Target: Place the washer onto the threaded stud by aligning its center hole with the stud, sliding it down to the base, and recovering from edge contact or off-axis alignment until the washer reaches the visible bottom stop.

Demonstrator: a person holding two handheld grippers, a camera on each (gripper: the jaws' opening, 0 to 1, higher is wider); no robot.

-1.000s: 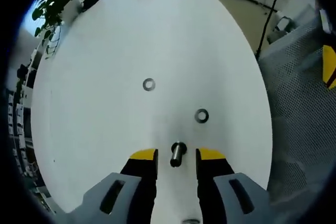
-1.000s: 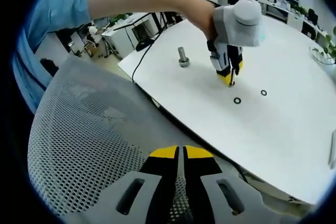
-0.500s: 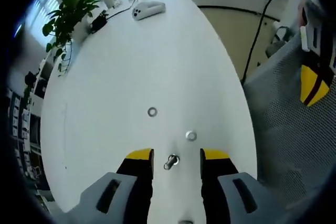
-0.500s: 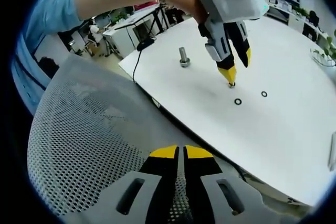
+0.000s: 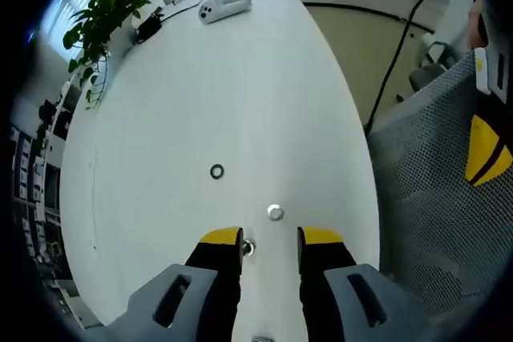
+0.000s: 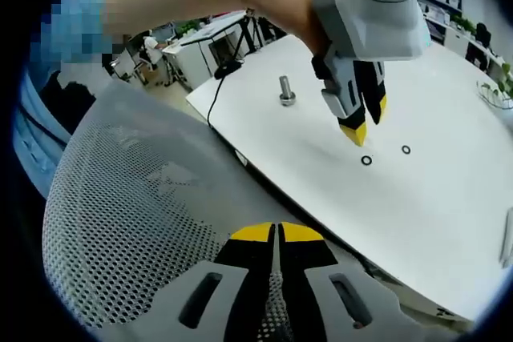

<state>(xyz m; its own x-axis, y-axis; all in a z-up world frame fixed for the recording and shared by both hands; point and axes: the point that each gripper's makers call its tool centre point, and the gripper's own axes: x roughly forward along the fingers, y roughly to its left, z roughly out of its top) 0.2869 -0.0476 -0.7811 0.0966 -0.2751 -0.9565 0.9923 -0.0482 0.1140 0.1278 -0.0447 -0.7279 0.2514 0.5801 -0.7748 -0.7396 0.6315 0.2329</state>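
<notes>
White table [image 5: 200, 94]; grey mesh chair [image 6: 120, 222]; green plant [image 5: 96, 26].

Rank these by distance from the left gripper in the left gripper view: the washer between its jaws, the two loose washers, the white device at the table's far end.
1. Held washer, between the left gripper jaws, at the left jaw.
2. Silver washer, just ahead, slightly right.
3. Dark washer, farther ahead, to the left.
4. White device, at the table's far end.
</notes>
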